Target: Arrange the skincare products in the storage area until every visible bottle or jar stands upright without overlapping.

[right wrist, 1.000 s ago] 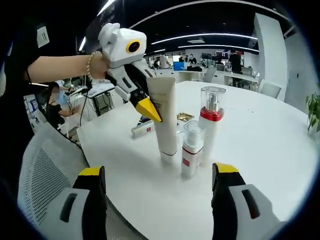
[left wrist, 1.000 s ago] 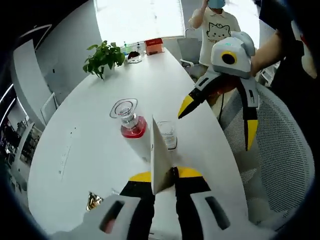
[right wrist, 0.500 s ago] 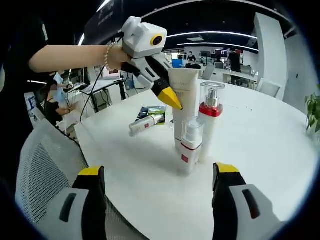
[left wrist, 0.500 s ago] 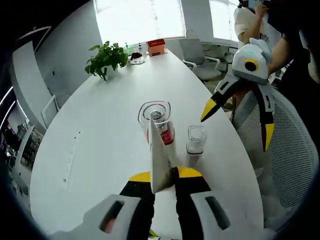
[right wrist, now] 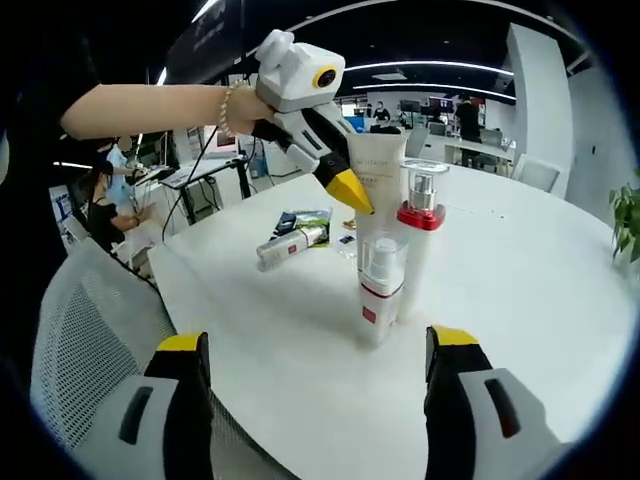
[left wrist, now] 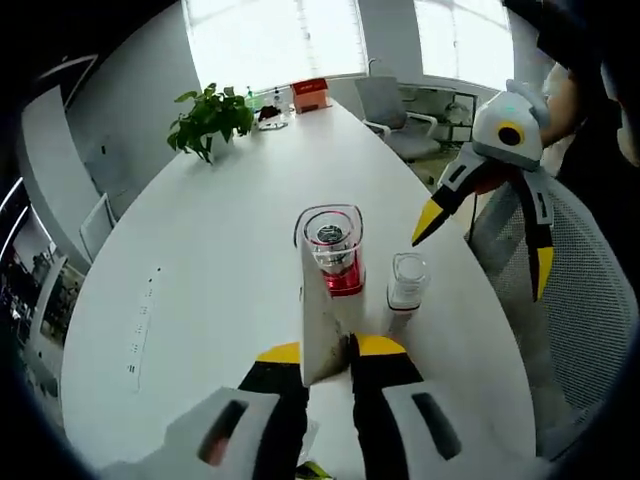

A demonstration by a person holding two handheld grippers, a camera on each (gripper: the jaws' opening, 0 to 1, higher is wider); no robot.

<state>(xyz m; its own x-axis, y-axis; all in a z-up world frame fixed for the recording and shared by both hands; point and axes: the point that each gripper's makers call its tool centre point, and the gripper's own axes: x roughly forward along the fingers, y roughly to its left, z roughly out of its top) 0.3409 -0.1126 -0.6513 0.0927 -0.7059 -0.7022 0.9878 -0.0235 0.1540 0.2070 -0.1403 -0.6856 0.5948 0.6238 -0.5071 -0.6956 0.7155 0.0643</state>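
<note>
Left tongs point(left wrist: 327, 352) are clamped on a tall white squeeze tube point(left wrist: 320, 330), held upright on the white round worktop point(left wrist: 200, 260) just beside a clear-capped pump bottle with a red collar point(left wrist: 335, 255). Right tongs point(right wrist: 315, 360) stand wide apart with nothing between them, facing a small white spray bottle with a clear cap point(right wrist: 381, 290) that stands upright near the other two. Farther off, a small white tube with a red band point(right wrist: 290, 246) lies flat by a green sachet point(right wrist: 312, 222).

two upright pump bottles point(right wrist: 381, 290), one tube point(right wrist: 380, 190), one lying bottle point(right wrist: 290, 245)
</note>
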